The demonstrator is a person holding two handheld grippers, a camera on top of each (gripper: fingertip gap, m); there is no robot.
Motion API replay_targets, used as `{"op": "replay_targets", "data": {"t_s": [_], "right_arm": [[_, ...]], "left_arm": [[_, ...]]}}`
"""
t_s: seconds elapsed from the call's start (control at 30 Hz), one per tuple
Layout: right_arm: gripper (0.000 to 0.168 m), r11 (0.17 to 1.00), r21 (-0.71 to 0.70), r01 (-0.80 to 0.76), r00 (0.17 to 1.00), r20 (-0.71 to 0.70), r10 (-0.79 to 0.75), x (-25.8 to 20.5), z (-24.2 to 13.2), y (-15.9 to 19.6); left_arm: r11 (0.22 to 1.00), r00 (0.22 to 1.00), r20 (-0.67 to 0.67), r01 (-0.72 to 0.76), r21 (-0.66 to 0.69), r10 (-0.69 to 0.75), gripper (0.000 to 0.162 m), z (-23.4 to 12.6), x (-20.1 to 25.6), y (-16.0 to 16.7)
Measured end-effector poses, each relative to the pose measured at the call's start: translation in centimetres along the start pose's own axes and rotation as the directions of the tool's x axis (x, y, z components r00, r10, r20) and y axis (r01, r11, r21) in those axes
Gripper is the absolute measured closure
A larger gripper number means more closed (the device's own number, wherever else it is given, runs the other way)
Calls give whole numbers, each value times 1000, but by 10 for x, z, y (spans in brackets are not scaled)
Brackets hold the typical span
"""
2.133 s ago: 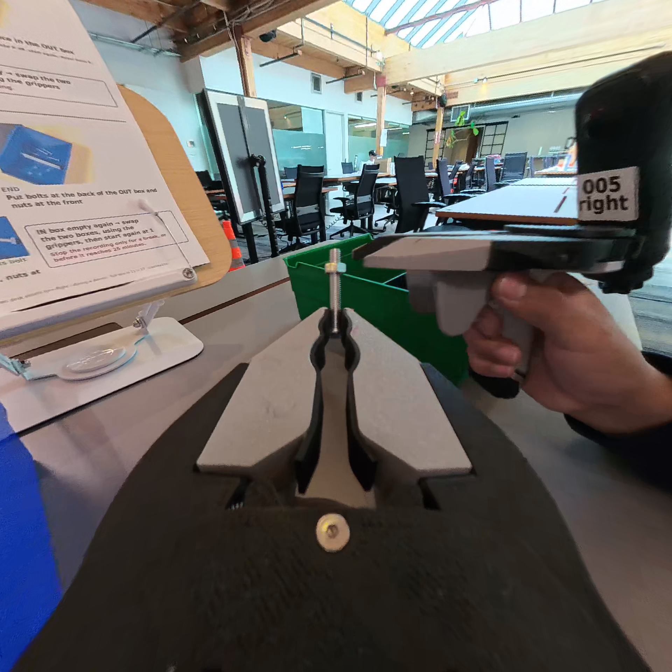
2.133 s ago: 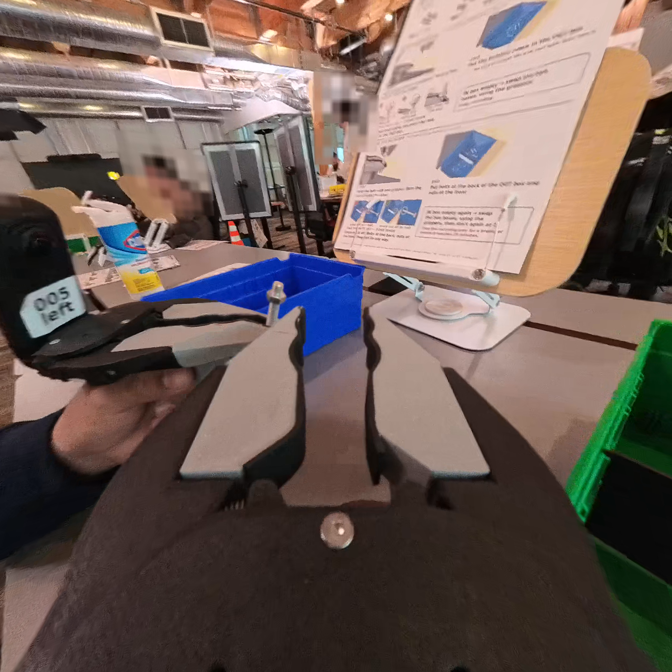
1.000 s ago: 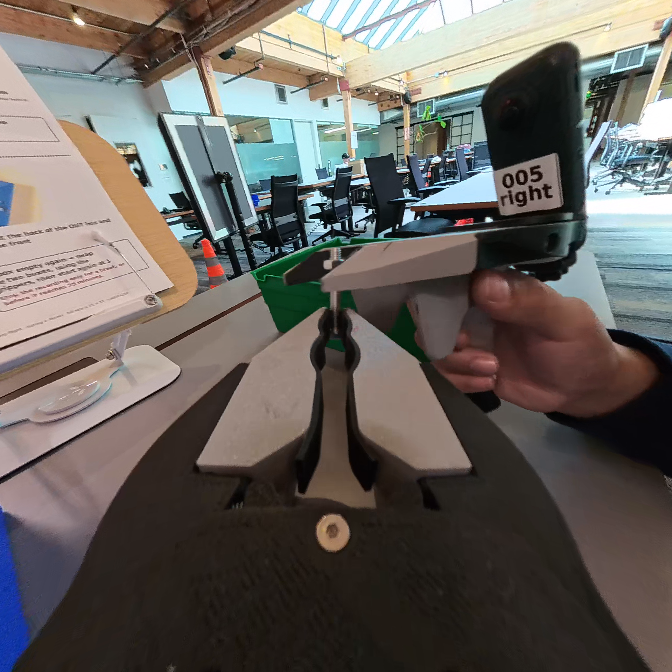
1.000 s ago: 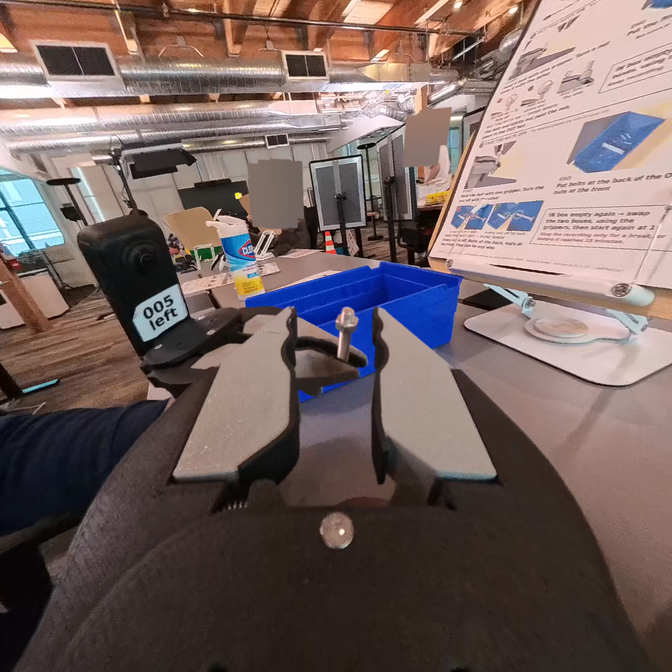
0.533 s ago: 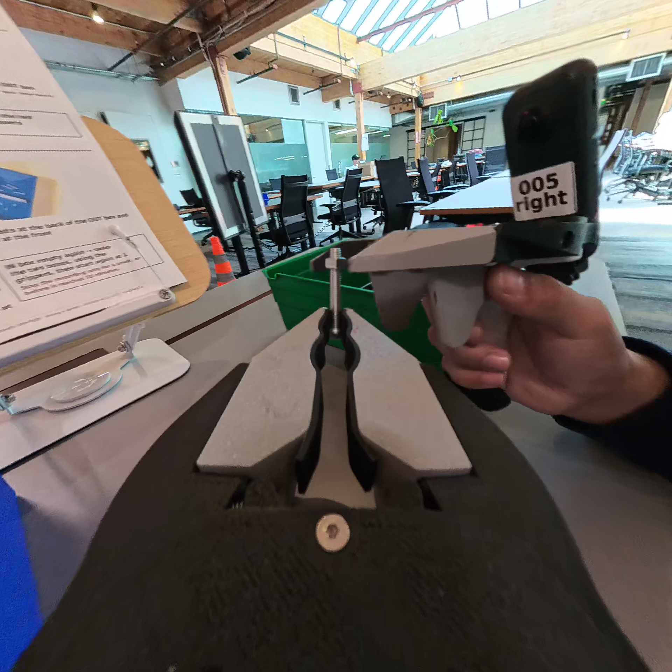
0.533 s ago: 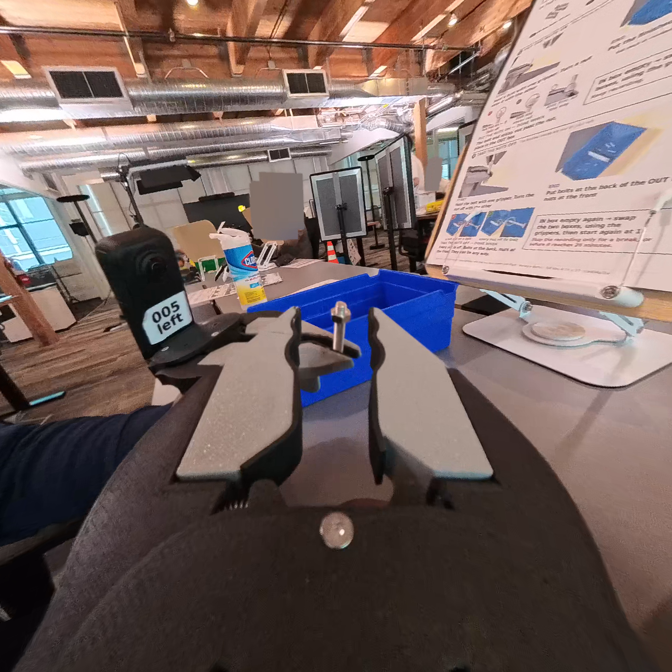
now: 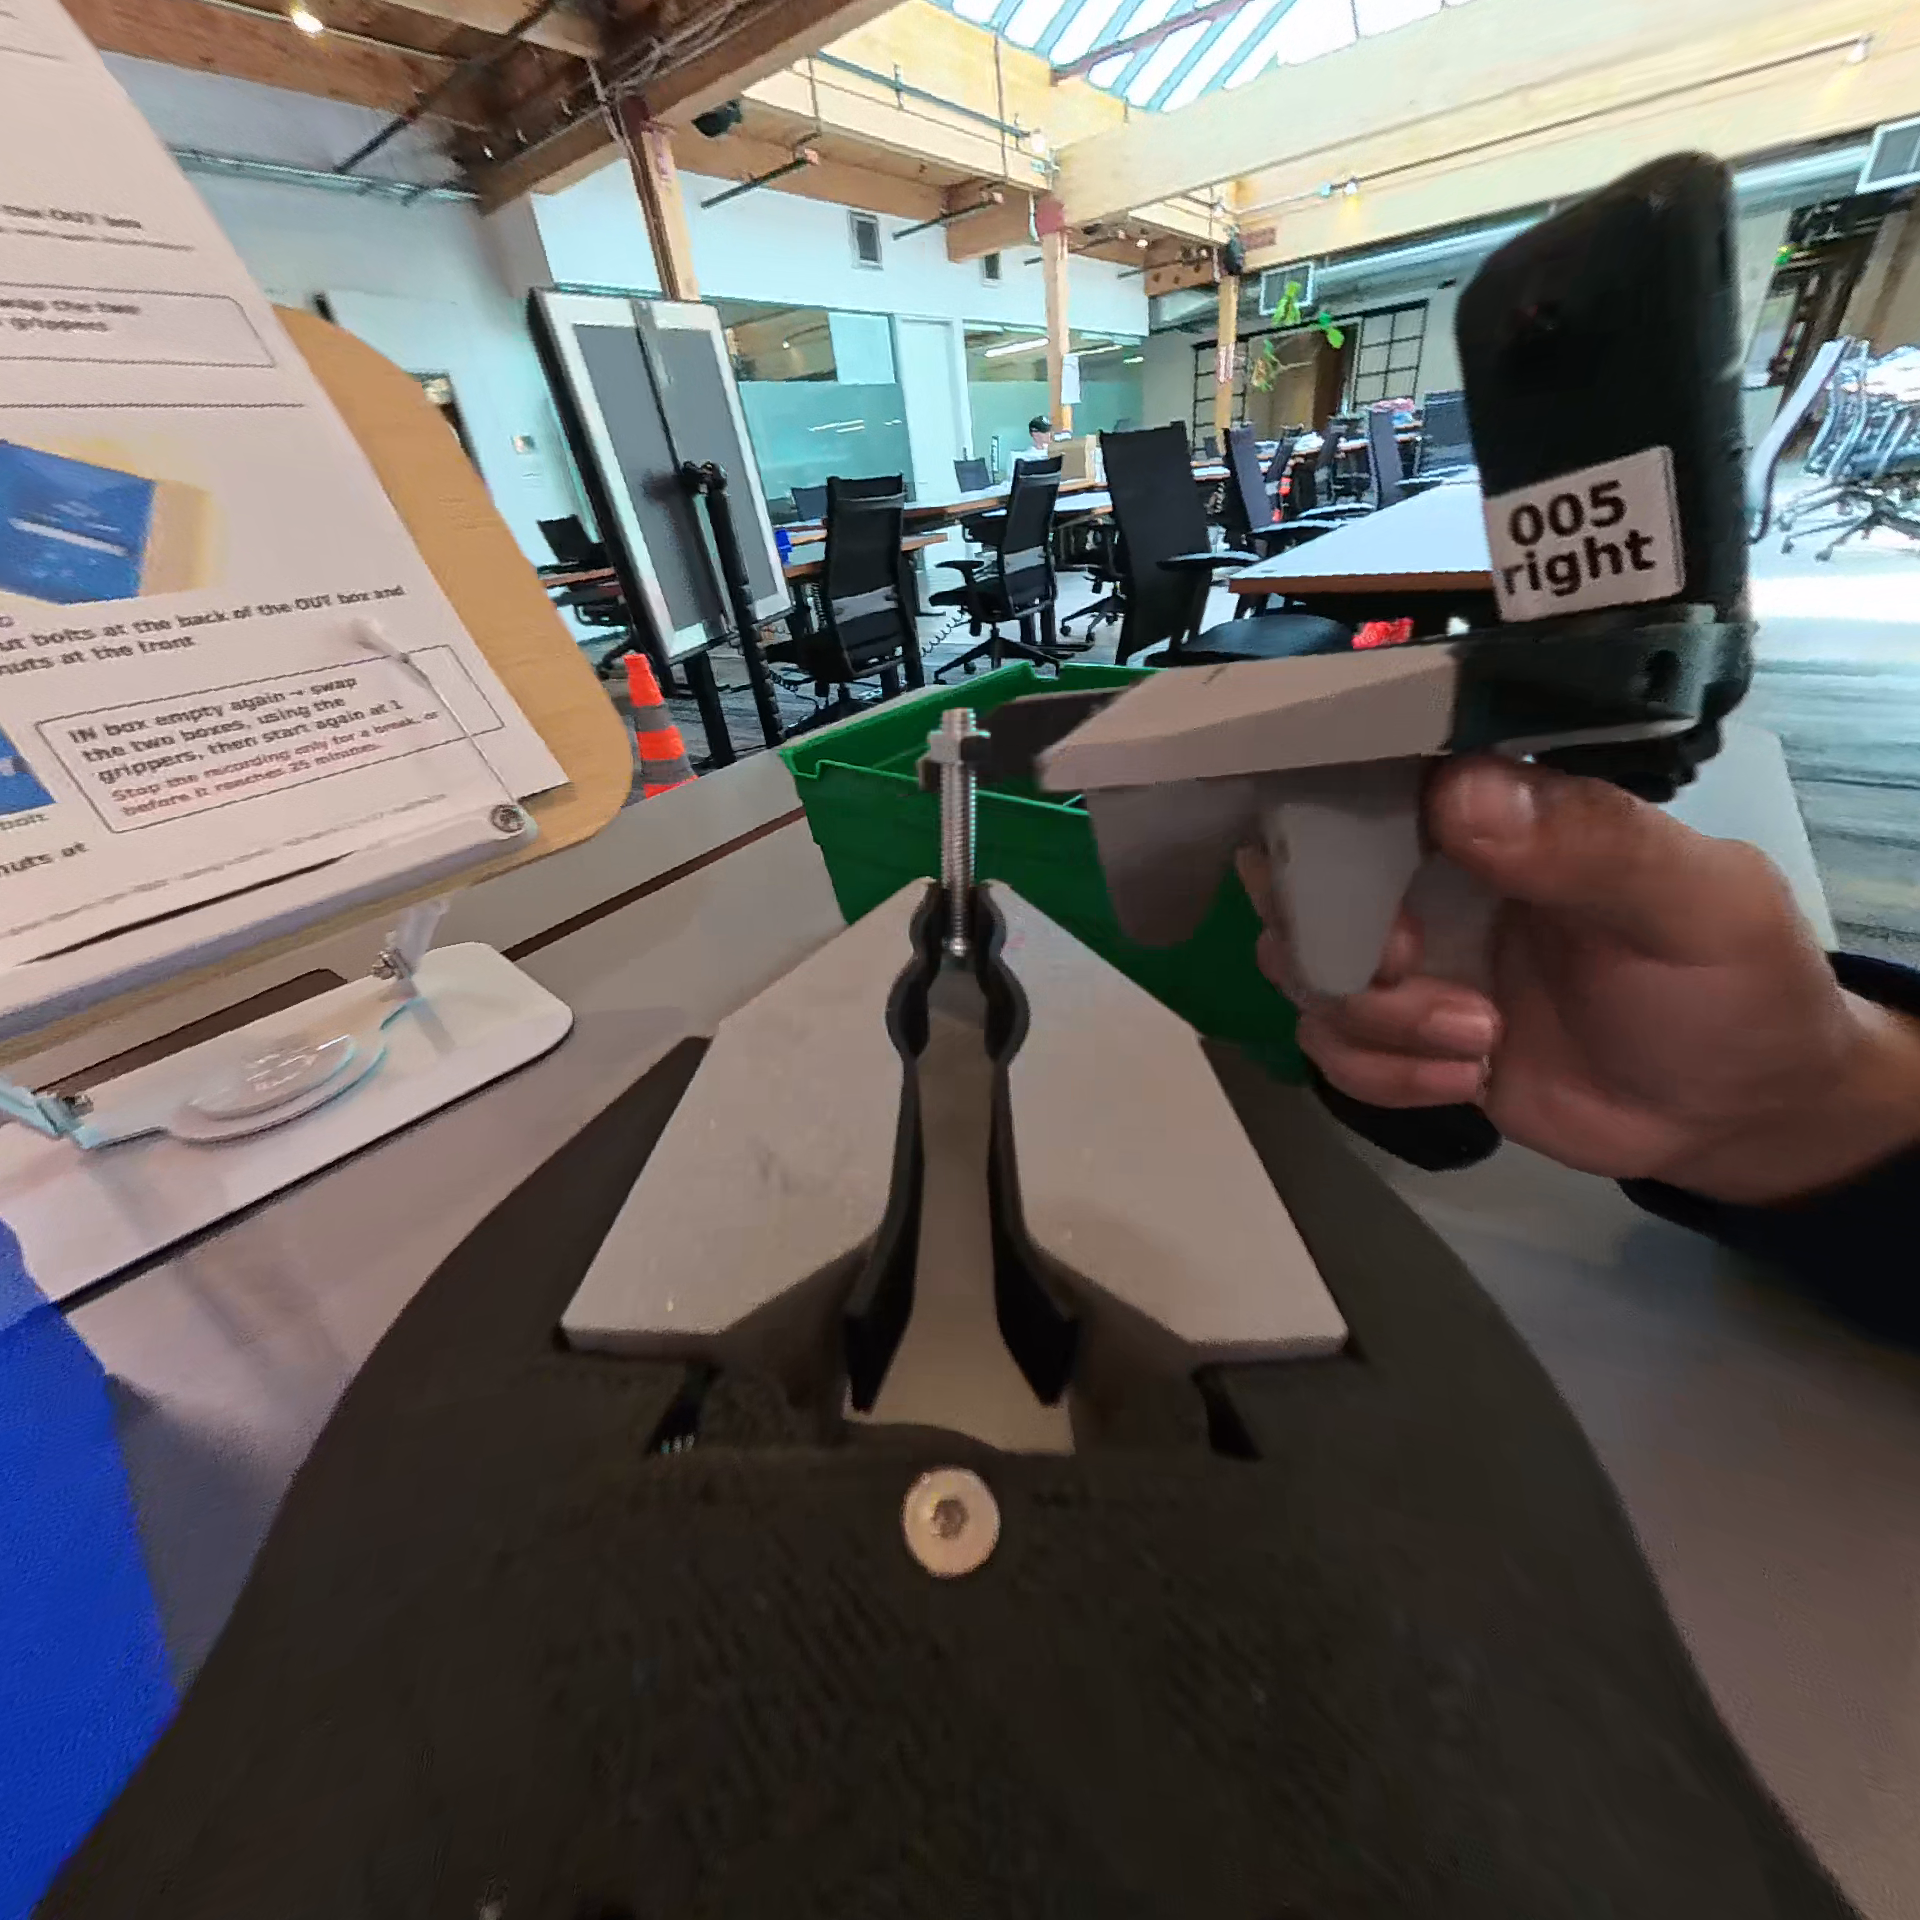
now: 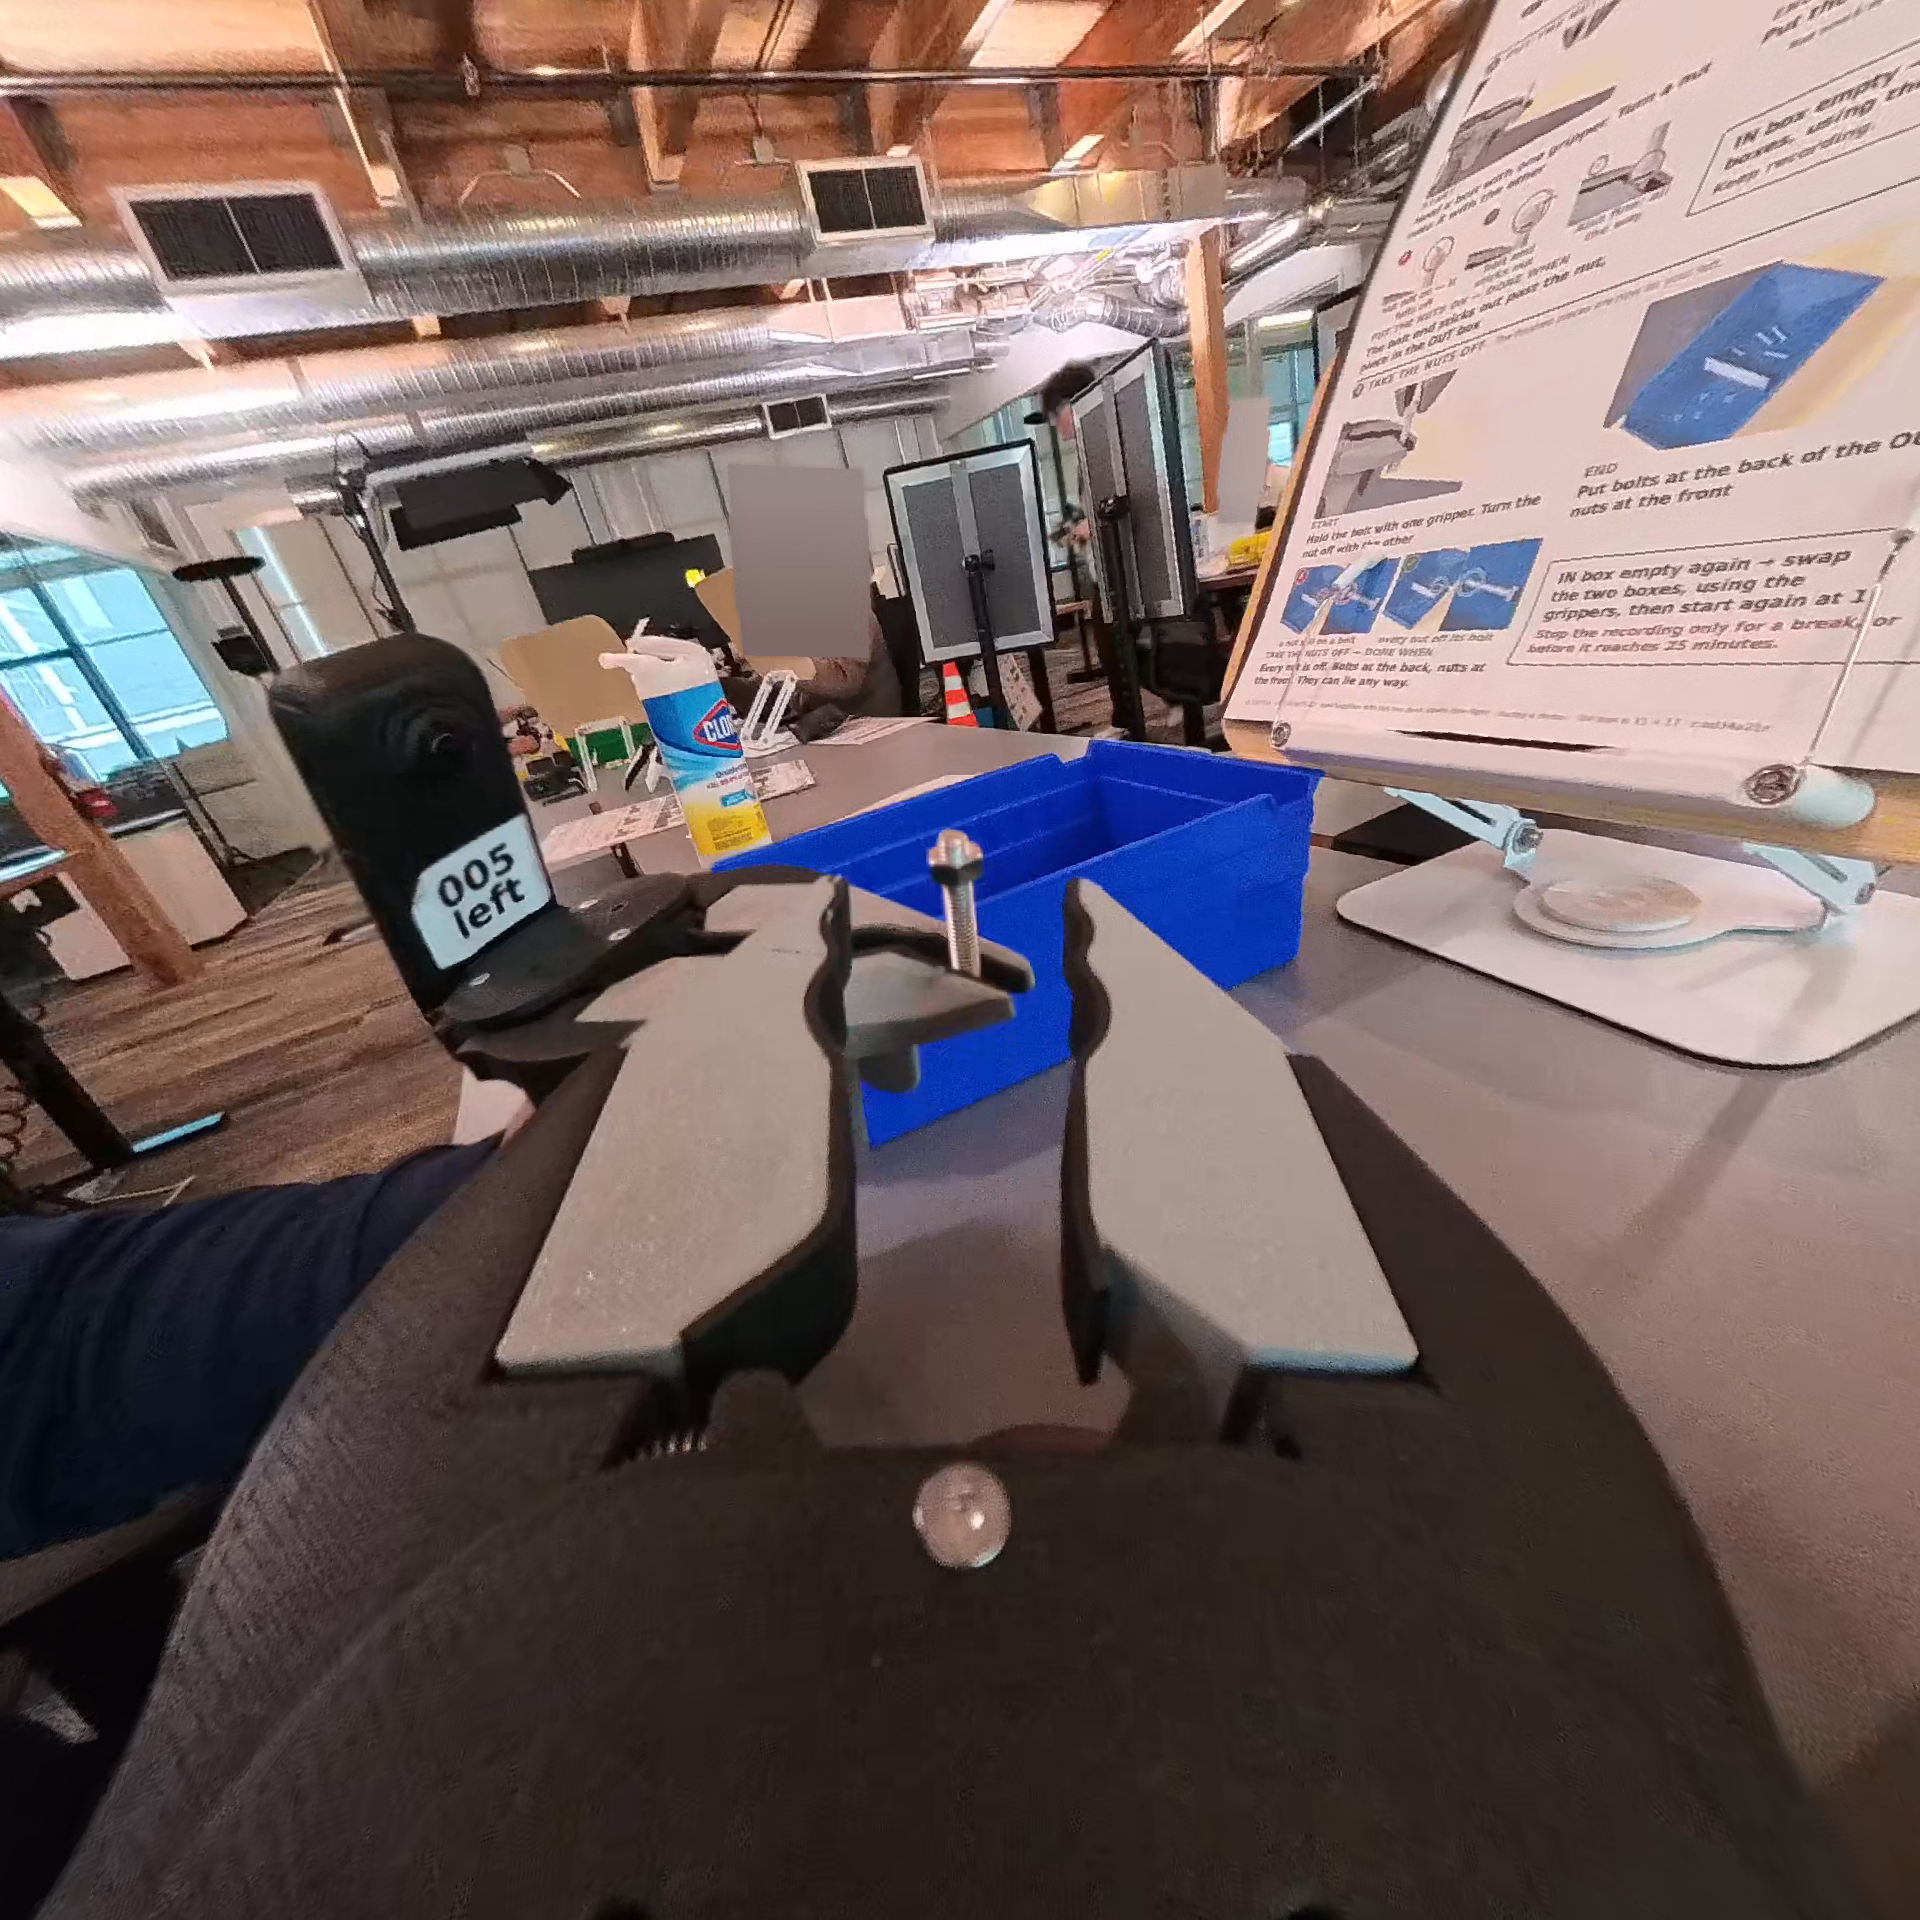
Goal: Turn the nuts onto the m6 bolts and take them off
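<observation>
the left gripper is clenched on the lower end of an m6 bolt, holding it upright with the threaded shank rising clear of the fingertips. a hex nut sits near the very top of the shank, with only a little thread showing above it. the right gripper is released, its fingers spread wide, one on each side of the bolt and touching nothing in its own view. in the left wrist view one of its fingertips lies level with the nut and right against it, though whether it actually touches is hard to tell from that angle. behind the bolt sits the green bin; the blue bin lies on the other side, beside the instruction stand.

the main risk is the nut dropping. it seems to be held by few threads, so if the right gripper closes off-centre or catches only a corner of the hex, the nut may spin free and fall to the grey table instead of staying in the grip. a second risk is the bolt itself: it is pinched only at its foot, so a sideways push from a closing finger could tilt it or make it turn in the left gripper, and then turning the nut would just turn the bolt. closing too low would grip bare thread and miss the nut.
</observation>
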State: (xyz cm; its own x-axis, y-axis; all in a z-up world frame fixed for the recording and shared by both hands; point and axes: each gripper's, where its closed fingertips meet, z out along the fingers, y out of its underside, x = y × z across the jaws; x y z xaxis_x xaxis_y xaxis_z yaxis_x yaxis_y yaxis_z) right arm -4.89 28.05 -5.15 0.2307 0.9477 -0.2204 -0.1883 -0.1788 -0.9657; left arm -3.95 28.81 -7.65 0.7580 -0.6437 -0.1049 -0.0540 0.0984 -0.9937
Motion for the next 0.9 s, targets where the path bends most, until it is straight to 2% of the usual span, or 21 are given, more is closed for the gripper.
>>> {"op": "replay_targets", "data": {"t_s": [0.1,0.17,0.23,0.47,0.53,0.57,0.63,0.7,0.83,0.9], "right_arm": [[133,1000,-5,24,999,48,-24,-12,3,2],[123,999,-30,31,997,71,-29,-20,9,7],[125,998,-50,47,998,50,-45,-17,11,11],[132,999,-5,32,999,8,-32,-4,1,0],[131,999,-20,39,998,54,-38,-15,5,4],[124,999,-28,43,997,66,-41,-19,8,7],[121,996,-57,66,996,62,-62,-21,11,12],[129,994,-53,95,995,25,-94,-15,8,10],[132,999,24,36,999,-4,-36,-3,-2,-5],[133,1000,15,17,1000,4,-17,-2,-2,-3]], "left_arm": [[1000,999,-41,21,-17,-22,160,3,7,4],[999,997,-77,-22,-36,19,160,7,22,9],[998,996,-78,-51,-37,48,160,10,28,10],[1000,999,43,24,3,-25,160,-3,-13,0],[999,999,-26,38,-8,-38,160,2,0,3],[1000,997,-71,27,-10,-28,160,4,12,4],[999,995,-99,-24,-41,19,160,9,27,11],[999,997,-68,-39,-33,36,160,10,23,9],[999,999,28,41,9,-41,160,-1,-10,0],[998,998,22,58,6,-58,160,-2,-13,0]]}}
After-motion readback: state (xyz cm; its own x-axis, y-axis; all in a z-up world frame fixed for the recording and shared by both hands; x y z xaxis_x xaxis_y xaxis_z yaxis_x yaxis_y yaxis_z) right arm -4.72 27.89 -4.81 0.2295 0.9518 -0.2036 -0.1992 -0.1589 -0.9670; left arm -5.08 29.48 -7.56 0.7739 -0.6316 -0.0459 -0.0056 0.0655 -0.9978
